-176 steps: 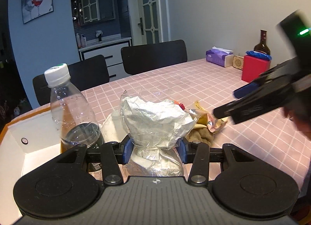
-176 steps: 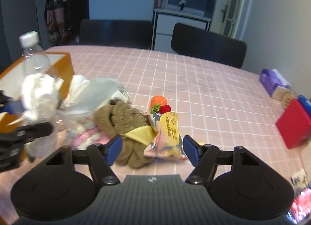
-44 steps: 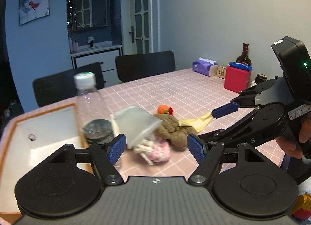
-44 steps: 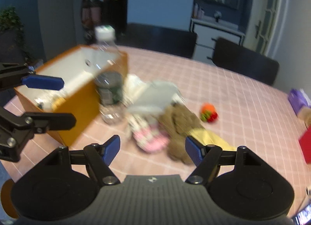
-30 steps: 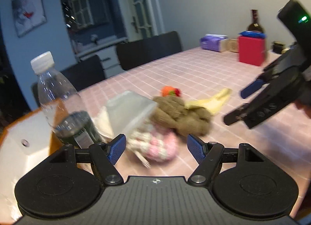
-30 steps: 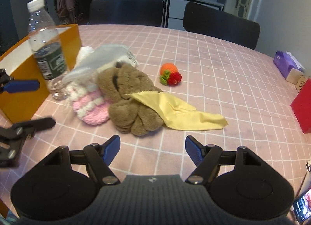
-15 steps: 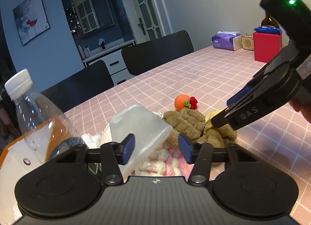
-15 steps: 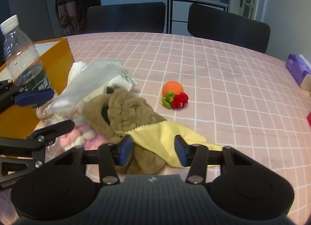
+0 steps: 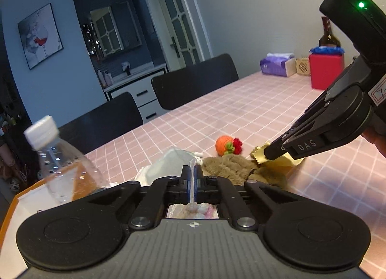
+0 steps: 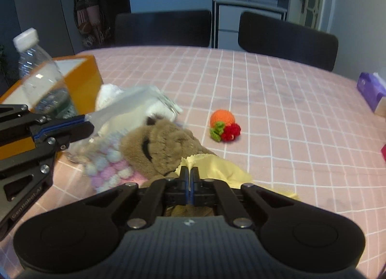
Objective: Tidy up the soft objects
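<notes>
A pile of soft things lies on the pink checked table: a brown plush toy [image 10: 164, 145], a pink and white knit piece [image 10: 109, 170], a yellow cloth [image 10: 217, 169] and a clear plastic bag [image 10: 130, 107]. My left gripper [image 9: 192, 177] is shut on the edge of the clear plastic bag [image 9: 168, 163]. My right gripper [image 10: 189, 176] is shut on a corner of the yellow cloth; it also shows in the left wrist view [image 9: 267, 152], pinching the cloth [image 9: 259, 154] beside the plush toy [image 9: 231, 165]. A knit orange and red ball [image 10: 223, 123] lies apart on the table.
An orange box [image 10: 83, 78] with a white inside stands at the left, with a clear water bottle [image 10: 41, 78] in front of it. A red box [image 9: 325, 69], a purple tissue pack [image 9: 277, 64] and a dark bottle [image 9: 329, 35] stand at the far end. Two black chairs stand behind the table.
Both grippers have closed: the left one on the plastic bag's edge, the right one on the yellow cloth's corner. Both came in closer to the pile.
</notes>
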The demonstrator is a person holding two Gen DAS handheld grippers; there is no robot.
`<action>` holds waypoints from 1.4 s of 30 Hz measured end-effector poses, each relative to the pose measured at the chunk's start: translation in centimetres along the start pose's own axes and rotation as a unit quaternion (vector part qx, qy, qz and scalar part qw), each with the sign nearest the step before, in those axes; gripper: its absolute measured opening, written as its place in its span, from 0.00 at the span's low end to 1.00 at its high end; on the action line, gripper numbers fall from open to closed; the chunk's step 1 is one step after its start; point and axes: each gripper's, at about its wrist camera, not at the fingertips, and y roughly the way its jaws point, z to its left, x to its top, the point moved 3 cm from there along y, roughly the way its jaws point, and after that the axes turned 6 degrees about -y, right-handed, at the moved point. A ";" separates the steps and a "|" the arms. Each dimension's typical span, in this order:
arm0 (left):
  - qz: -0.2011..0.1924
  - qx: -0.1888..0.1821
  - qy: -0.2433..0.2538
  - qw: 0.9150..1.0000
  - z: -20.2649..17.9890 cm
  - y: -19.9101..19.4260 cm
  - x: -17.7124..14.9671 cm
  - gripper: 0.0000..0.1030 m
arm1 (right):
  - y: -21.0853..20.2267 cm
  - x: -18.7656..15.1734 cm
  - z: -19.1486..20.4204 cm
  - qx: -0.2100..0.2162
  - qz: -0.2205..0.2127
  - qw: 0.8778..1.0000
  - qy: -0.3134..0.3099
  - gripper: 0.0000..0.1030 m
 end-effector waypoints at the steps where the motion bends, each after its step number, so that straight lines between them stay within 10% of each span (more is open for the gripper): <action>1: -0.003 -0.004 -0.003 1.000 0.0 -0.9 0.1 0.02 | -0.9 0.0 0.4 0.003 -0.005 1.000 -0.001 0.00; 10: -0.016 -0.043 -0.037 0.998 -0.1 -8.1 -1.6 0.02 | -7.6 -2.7 5.9 0.064 -0.029 0.997 -0.017 0.00; 24: 0.116 -0.090 -0.060 0.987 -1.7 -7.8 -10.7 0.03 | -3.4 -9.4 8.5 0.076 0.105 0.991 -0.016 0.00; 27: 0.119 -0.085 -0.071 0.987 -1.2 -7.7 -10.9 0.21 | -3.4 -9.7 8.3 0.074 0.115 0.990 -0.018 0.01; 29: 0.117 -0.088 -0.083 0.986 -0.7 -7.9 -10.6 0.57 | -3.6 -9.7 8.2 0.072 0.119 0.990 -0.019 0.04; 31: 0.108 -0.096 -0.104 0.984 0.0 -8.4 -10.1 0.70 | -3.8 -9.7 7.9 0.065 0.120 0.990 -0.023 0.05; 42: 0.145 -0.075 -0.215 0.963 1.4 -4.7 -8.4 0.86 | -2.0 -9.1 5.1 0.026 0.126 0.991 -0.043 0.63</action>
